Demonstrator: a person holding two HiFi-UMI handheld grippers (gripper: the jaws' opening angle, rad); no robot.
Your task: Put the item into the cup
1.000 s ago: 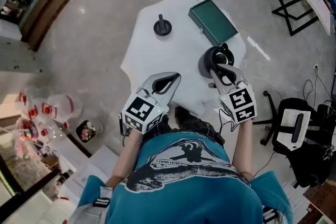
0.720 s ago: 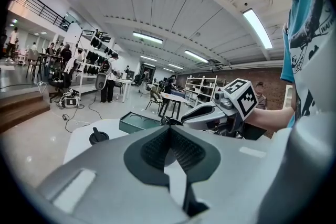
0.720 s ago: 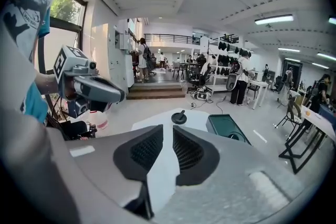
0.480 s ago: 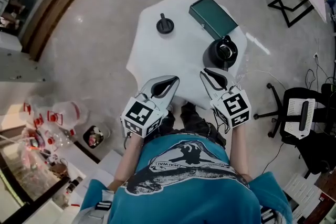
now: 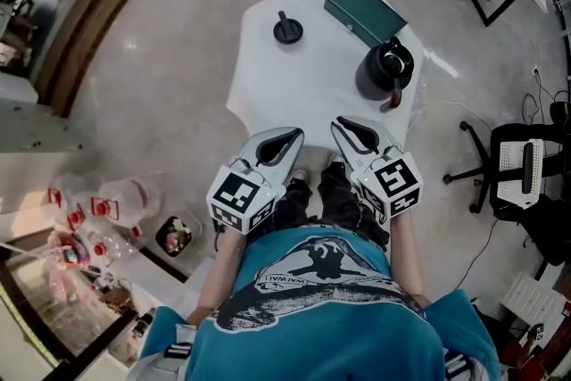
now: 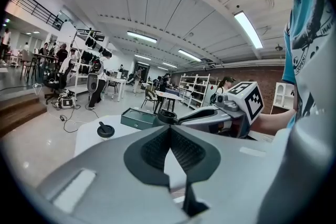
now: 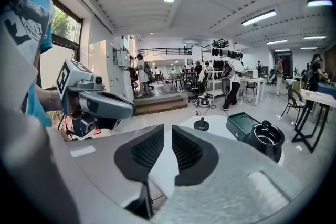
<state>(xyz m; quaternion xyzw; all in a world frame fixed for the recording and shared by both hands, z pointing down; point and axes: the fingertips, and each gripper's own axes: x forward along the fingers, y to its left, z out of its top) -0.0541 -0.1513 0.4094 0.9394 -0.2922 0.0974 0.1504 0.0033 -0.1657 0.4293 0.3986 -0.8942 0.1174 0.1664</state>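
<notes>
Over smooth white surface (image 5: 268, 94), ribbed left tongs (image 5: 297, 134) pressed together empty, right tongs (image 5: 339, 124) a bare slit apart, both nearside of squat round black cup (image 5: 385, 70), flat knobbed item (image 5: 287, 29) well left of it.

Teal printed T-shirt (image 5: 312, 317), perhaps dark trousers (image 5: 337, 192), grey left tongs (image 5: 299, 133), right tongs (image 5: 336, 123)

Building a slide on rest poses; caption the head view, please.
Left gripper shut, right gripper slightly open, both empty at the white table's near edge; black cup, green box, black lid beyond.
</notes>
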